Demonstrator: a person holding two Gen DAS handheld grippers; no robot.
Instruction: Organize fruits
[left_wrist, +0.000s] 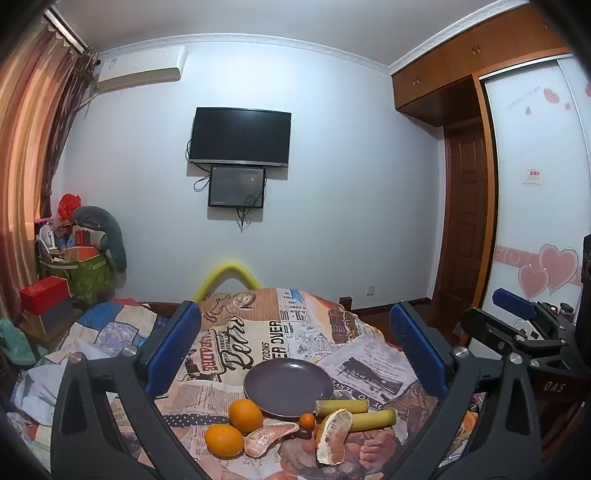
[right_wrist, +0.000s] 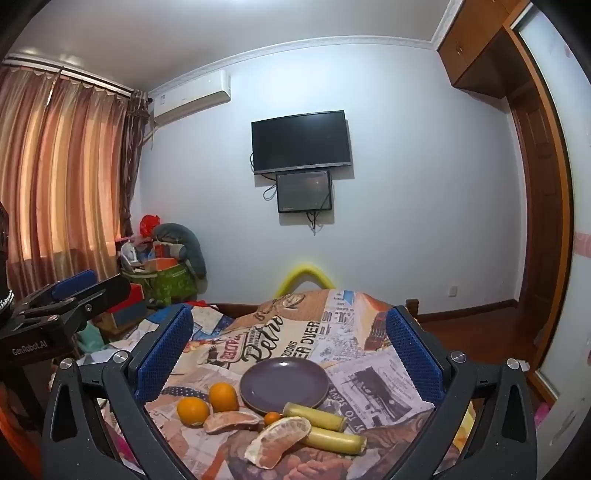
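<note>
Orange fruits (right_wrist: 223, 397) and pomelo wedges (right_wrist: 277, 441) flank an empty purple plate (right_wrist: 283, 384).

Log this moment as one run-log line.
phase: pre-grasp | left gripper: open, holding nothing | right gripper: open, holding nothing | plate: bare | fruit: all on printed cloth beside plate

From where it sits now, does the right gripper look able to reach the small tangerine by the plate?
Probably, with care: the right gripper is open and unobstructed, but the small tangerine is wedged between two pomelo segments and the plate.
</note>
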